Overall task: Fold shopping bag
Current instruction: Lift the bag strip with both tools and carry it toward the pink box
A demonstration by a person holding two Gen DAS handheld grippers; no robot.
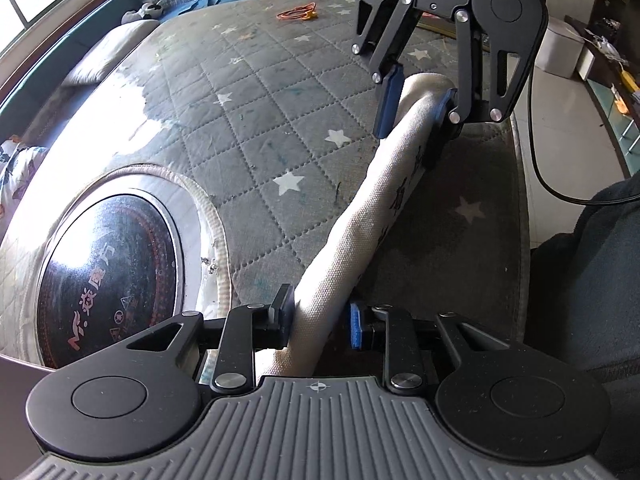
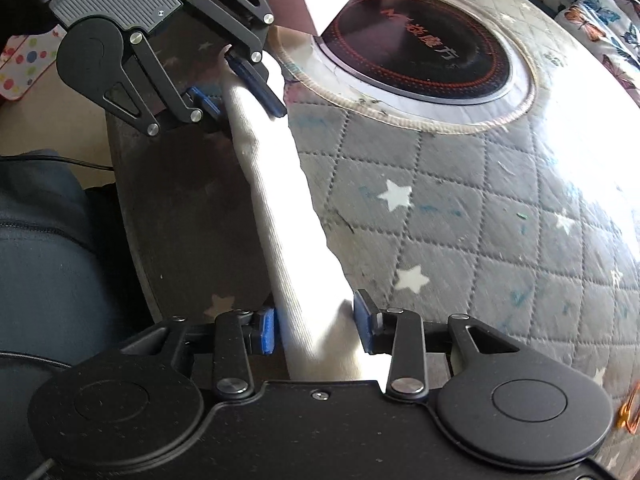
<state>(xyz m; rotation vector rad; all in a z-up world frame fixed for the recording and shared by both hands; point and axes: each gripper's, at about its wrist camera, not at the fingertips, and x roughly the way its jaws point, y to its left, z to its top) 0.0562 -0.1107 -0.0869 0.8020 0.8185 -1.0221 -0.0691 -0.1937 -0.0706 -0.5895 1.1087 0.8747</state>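
The left gripper (image 1: pixel 320 320) pinches one end of the bag (image 1: pixel 360 216), its blue pads (image 1: pixel 285 312) pressed against the cream cloth. The right gripper (image 2: pixel 316 330) pinches the other end in the same way. The bag is gathered into a long narrow band that stretches between them, lifted just above the counter (image 1: pixel 256 120), near its edge. The counter wears a grey quilted cover with white stars. A round black hob (image 1: pixel 108 276) is set into it, well apart from the bag. An orange ring (image 1: pixel 298 12) lies at the far side.
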